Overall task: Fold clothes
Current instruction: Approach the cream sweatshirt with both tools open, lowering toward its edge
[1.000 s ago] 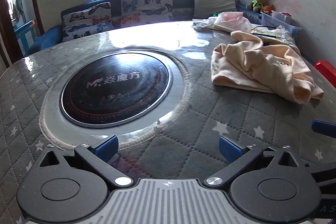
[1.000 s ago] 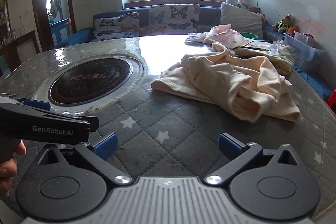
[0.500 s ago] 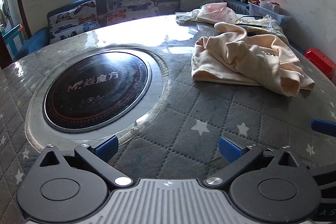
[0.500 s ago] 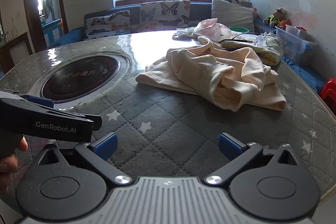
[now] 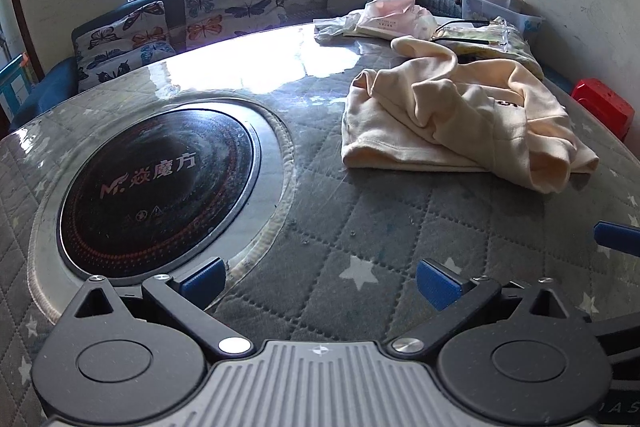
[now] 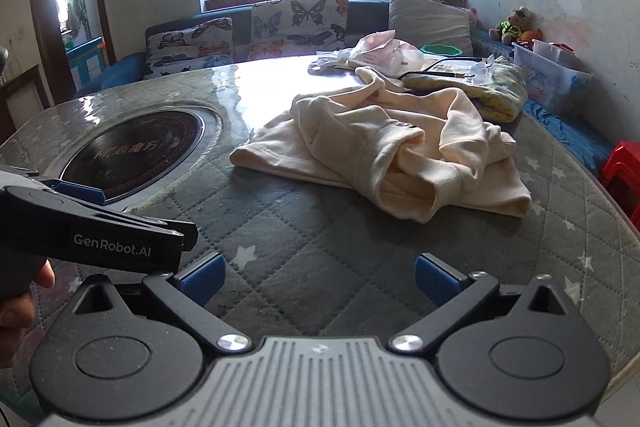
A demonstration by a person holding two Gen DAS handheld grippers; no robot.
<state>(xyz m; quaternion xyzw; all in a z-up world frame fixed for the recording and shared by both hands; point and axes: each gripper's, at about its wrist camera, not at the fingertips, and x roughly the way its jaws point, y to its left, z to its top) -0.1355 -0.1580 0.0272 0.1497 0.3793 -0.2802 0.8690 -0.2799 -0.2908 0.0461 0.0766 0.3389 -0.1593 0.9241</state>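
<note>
A crumpled cream garment (image 5: 460, 123) (image 6: 384, 155) lies bunched on the quilted grey table cover (image 5: 360, 227), right of the round black cooktop (image 5: 160, 183). My left gripper (image 5: 318, 285) hovers low over the table's near part, open and empty, well short of the garment. My right gripper (image 6: 318, 279) is also open and empty, with the garment ahead of it and slightly right. The left gripper's black body (image 6: 92, 231) shows at the left of the right wrist view, held by a hand (image 6: 20, 303).
At the table's far side lie a pink-and-white bag (image 5: 388, 19) and a folded yellow patterned cloth (image 6: 492, 87) with a cable on it. A blue sofa with butterfly cushions (image 5: 232, 3) runs behind. A red stool (image 5: 604, 103) stands at the right edge.
Both grippers have moved forward and to the right, toward the cream garment, which now looks nearer and more central. Their jaws stay open. The garment has not moved.
</note>
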